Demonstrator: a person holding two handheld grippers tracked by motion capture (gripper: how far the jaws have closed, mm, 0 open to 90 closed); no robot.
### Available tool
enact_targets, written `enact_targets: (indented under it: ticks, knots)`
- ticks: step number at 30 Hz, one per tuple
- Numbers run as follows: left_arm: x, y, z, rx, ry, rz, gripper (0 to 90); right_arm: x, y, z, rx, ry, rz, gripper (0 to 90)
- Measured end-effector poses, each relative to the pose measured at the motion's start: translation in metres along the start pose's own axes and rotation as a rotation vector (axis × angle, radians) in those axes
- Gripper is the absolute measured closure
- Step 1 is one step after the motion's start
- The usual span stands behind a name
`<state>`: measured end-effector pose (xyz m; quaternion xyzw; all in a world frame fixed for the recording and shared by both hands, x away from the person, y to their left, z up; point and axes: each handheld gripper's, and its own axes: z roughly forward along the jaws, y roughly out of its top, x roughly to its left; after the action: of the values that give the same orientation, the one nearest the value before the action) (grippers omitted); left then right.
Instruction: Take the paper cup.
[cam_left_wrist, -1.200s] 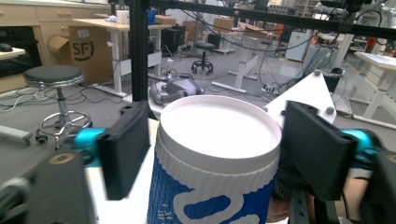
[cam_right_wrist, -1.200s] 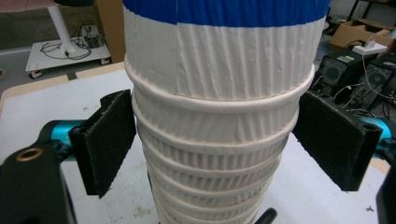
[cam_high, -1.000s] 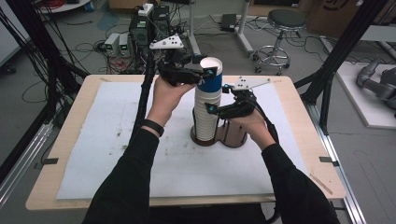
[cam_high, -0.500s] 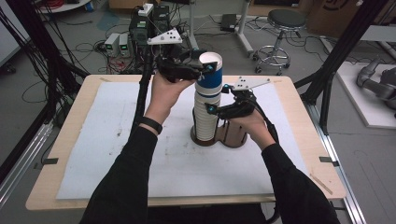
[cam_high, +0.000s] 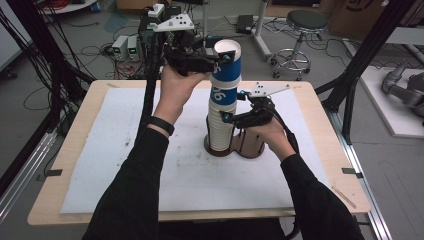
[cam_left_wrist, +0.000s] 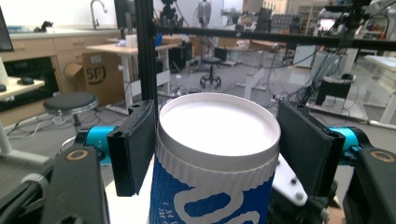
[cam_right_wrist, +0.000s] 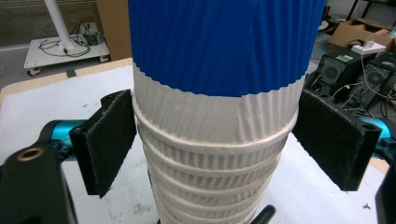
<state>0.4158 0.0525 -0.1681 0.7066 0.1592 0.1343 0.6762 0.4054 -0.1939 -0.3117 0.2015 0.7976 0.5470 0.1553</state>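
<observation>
A tall stack of ribbed paper cups (cam_high: 219, 131) stands in a dark holder (cam_high: 251, 148) at the middle of the table. A blue cup (cam_high: 228, 70) with a white top is at the stack's top, raised above another blue cup (cam_high: 223, 96). My left gripper (cam_high: 221, 56) is shut on that top blue cup (cam_left_wrist: 219, 116), and its pads (cam_left_wrist: 135, 144) press the cup just below the rim. My right gripper (cam_high: 228, 118) is shut on the white stack (cam_right_wrist: 210, 154) below the blue cup (cam_right_wrist: 224, 42), with one pad (cam_right_wrist: 109, 140) on each side.
A white mat (cam_high: 125, 150) covers the wooden table (cam_high: 90, 102). Black frame posts (cam_high: 365, 55) stand at the table's corners. A stool (cam_high: 305, 22), cables and equipment boxes (cam_high: 125, 47) are on the floor behind the table.
My left gripper has risen with the top blue cup, drawing it up out of the stack. The right gripper and the stack have stayed in place.
</observation>
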Motion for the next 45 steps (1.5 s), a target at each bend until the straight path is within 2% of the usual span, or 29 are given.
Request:
enact_targets:
  ticks: [5,15,25,29,31,34,41,45]
  knots:
    - [-0.005,0.009,-0.003,-0.030,0.023,0.018,30.4,0.000,0.000,0.000,0.000,0.001,-0.002,14.5]
    - [-0.013,0.026,-0.021,-0.070,0.025,0.051,30.4,0.000,0.000,-0.001,0.001,0.001,-0.005,14.5]
    - [-0.030,0.026,-0.045,-0.041,-0.006,0.096,30.4,0.000,0.000,0.000,0.002,-0.002,-0.002,14.5]
    - [-0.040,0.022,-0.054,-0.032,-0.025,0.105,30.4,0.000,0.000,0.000,0.002,-0.003,-0.002,14.5]
    - [-0.044,0.017,-0.057,-0.030,-0.055,0.089,30.4,0.001,0.000,0.000,0.003,-0.004,-0.003,14.5]
    - [-0.051,0.010,-0.062,-0.032,-0.074,0.091,30.4,0.000,0.000,0.000,0.003,-0.004,-0.003,14.5]
    - [-0.062,-0.011,-0.067,-0.003,-0.091,0.091,30.4,0.001,0.000,0.000,0.004,-0.004,0.001,14.5]
    - [-0.066,-0.027,-0.070,0.019,-0.087,0.091,30.4,0.001,0.000,0.000,0.006,-0.007,0.002,14.5]
